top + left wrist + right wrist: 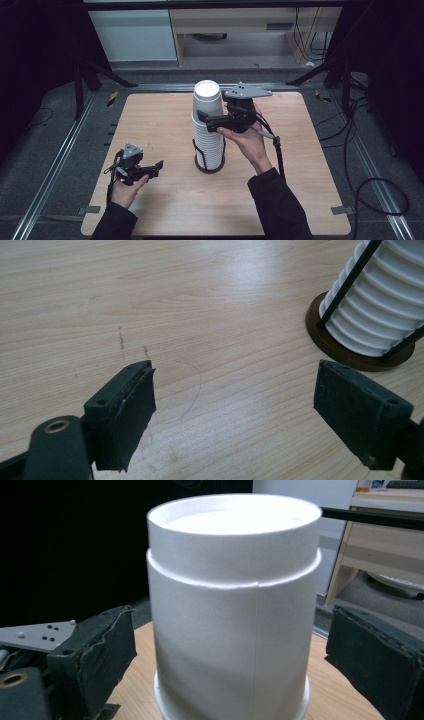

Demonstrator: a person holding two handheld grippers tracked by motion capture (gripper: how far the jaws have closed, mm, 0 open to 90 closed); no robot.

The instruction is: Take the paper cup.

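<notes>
- The stack of white paper cups [207,125] stands upside down, nested one over another, in the middle of the wooden bench [165,125].
- The stack sits in a cup holder [209,164] with a round dark-brown base and thin black upright rods that rise along the lower cups; the left gripper view shows the ribbed row of cup rims [380,310] inside those rods.
- The top cup [232,610] shows its closed bottom upward, with a recessed white disc inside a raised edge; nothing lies on it.
- The right tongs [206,121] are held level at the upper part of the stack, one jaw on either side of the top cup.
- In the right gripper view the two black pads stand spread, each with a gap to the cup wall, so nothing is pinched.
- The left tongs [159,167] are low over the bench, left of the holder and apart from it, and point toward it.
- Their jaws are spread wide with only bare wood between them, marked by a few faint scratches [122,342].
</notes>
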